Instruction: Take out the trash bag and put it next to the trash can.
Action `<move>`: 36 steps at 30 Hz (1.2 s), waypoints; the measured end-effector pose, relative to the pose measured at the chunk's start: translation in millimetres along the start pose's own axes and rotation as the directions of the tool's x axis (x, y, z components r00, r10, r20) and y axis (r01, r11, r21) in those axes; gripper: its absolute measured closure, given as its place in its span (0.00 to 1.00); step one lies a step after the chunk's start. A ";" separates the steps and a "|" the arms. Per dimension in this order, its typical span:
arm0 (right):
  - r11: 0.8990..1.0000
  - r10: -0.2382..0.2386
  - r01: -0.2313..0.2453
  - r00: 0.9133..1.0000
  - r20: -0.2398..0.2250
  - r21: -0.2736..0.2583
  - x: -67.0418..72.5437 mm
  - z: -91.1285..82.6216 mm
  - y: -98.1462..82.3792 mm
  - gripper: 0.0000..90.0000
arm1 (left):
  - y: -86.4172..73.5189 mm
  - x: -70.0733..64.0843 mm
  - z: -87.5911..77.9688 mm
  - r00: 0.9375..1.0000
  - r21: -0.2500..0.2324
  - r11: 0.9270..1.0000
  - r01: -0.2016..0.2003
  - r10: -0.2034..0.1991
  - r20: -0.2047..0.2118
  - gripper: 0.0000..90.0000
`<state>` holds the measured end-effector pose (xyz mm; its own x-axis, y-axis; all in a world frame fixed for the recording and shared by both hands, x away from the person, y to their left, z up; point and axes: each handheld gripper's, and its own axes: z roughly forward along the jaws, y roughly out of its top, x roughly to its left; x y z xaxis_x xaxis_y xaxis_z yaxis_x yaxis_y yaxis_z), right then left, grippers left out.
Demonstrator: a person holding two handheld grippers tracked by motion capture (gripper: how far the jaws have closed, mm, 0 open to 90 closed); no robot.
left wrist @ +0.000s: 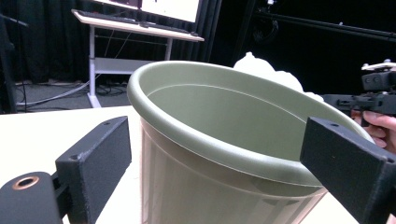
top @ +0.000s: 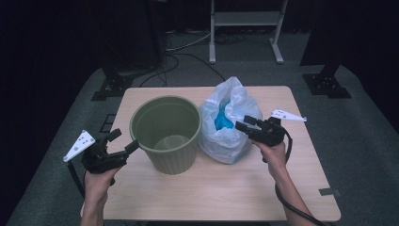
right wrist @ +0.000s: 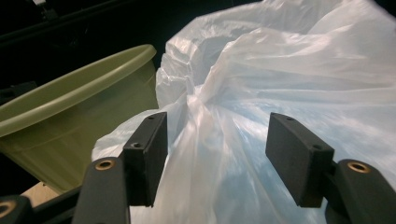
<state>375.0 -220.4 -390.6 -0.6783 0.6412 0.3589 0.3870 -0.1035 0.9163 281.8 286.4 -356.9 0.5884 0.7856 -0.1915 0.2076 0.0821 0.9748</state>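
High view: one desk (top: 221, 193), carrying one green bin (top: 165, 133) and one white plastic bag (top: 226, 123), the two touching side by side, bin left, bag right. The bin stands upright with nothing visible inside but its pale bottom. The bag is open at the top with something blue (top: 222, 119) inside. Two hand-held grippers: the left hand-held gripper (top: 121, 142) sits just left of the bin, jaws spread, pointing at the bin wall near the rim; the right hand-held gripper (top: 245, 123) is at the bag's right side, jaws released, tips at the plastic. Left gripper view: the bin rim (left wrist: 205, 140) runs between the two spread jaws, neither pad pressing on it; inner wall bare; the bag's top (left wrist: 266, 70) shows behind the bin, the right hand-held gripper (left wrist: 334, 100) far right. Right gripper view: bag (right wrist: 280, 84) bunched between the released jaws, gaps on both sides, nothing gripped; bin (right wrist: 79, 112) to the left, touching the bag.
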 end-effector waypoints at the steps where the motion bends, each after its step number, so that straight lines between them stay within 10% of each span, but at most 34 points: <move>1: 1.000 0.000 0.000 1.000 0.002 -0.005 -0.4 -3.6 -0.2 0.42 | 0.0 0.0 0.0 1.000 0.000 1.000 0.000 0.000 0.000 0.09; 36: 0.996 0.083 -0.085 0.993 0.085 0.023 -29.1 -58.4 -54.7 0.34 | -4.1 6.7 -7.4 1.000 0.000 1.000 0.014 -0.014 -0.014 0.09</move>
<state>337.2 -277.8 -440.7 -0.5883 0.6929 0.4169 0.4576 -0.1398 0.8781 279.1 295.9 -361.3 0.5744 0.7930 -0.2030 0.2155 0.0928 0.9721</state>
